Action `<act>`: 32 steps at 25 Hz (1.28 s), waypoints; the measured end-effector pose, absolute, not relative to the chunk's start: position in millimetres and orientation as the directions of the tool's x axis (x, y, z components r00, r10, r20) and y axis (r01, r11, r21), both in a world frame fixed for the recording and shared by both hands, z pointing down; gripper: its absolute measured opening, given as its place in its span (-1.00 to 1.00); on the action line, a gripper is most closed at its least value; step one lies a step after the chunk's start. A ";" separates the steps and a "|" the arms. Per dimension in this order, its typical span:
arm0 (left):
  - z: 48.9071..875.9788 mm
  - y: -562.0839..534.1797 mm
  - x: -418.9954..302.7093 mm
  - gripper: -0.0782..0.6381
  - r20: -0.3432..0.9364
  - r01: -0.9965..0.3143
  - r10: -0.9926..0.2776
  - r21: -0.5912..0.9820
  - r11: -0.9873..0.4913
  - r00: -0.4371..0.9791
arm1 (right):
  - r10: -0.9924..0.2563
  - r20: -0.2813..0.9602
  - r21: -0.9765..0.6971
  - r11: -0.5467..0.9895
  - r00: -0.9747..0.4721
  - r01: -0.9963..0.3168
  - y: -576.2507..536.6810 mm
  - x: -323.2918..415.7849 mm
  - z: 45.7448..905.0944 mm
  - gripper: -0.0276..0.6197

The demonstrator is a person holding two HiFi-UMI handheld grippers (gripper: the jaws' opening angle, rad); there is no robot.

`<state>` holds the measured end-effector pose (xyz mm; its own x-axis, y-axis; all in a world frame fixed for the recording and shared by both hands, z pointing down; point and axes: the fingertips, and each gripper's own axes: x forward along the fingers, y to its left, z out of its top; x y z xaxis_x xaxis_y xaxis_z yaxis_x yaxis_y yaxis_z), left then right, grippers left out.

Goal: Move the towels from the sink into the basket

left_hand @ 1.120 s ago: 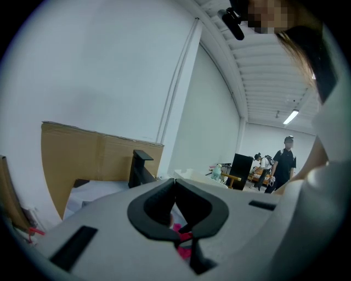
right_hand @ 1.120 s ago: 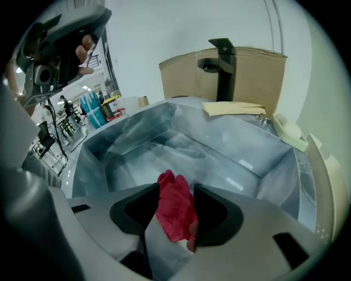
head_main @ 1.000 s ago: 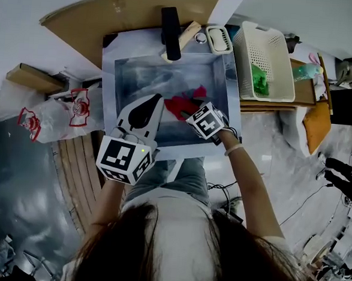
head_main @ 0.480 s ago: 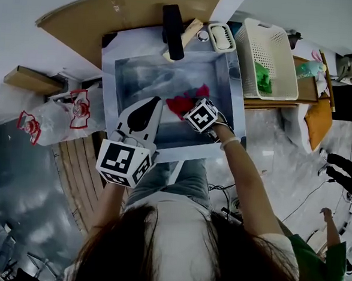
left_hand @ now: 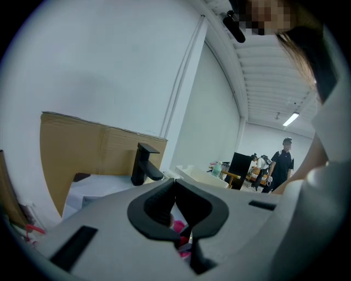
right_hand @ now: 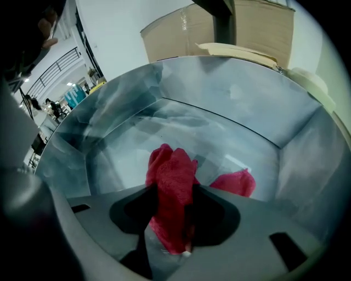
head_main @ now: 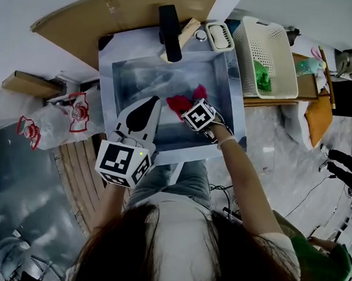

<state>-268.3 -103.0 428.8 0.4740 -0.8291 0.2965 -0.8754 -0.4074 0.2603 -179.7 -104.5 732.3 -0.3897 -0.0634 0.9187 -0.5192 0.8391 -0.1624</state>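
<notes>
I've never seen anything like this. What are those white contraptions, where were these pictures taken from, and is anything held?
There is no robot: a person holds a two-jaw gripper in each hand. One picture comes from a camera on the person's head, the other two from cameras riding on the grippers. Below is a sink, and beside it a white basket holding a green towel. The right gripper has just been closing its jaws and pinches a red towel in the sink. The left gripper is shut and empty.
</notes>
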 end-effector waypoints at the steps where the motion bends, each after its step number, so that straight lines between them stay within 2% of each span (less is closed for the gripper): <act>1: 428.6 -103.8 -267.7 -0.76 0.296 -0.875 -0.828 0.261 -0.409 0.475 | -0.062 0.918 -0.167 0.835 -0.392 -0.524 -104.7 -180.0 732.2 -0.31; 4: 428.6 -105.4 -266.4 -0.76 0.298 -0.874 -0.826 0.258 -0.412 0.478 | -0.054 0.916 -0.182 0.827 -0.397 -0.532 -104.2 -180.5 728.3 -0.52; 7: 429.6 -107.1 -266.5 -0.76 0.301 -0.874 -0.825 0.257 -0.412 0.478 | -0.053 0.915 -0.187 0.824 -0.400 -0.535 -103.7 -180.8 725.0 -0.58; 21: 423.2 -108.8 -264.5 -0.76 0.289 -0.873 -0.829 0.256 -0.415 0.479 | -0.150 0.846 -0.228 0.765 -0.511 -0.602 -110.9 -190.3 667.3 -0.62; 32: 413.5 -109.0 -258.1 -0.76 0.274 -0.870 -0.831 0.250 -0.425 0.484 | -0.283 0.719 -0.339 0.654 -0.635 -0.676 -117.6 -184.6 604.3 -0.62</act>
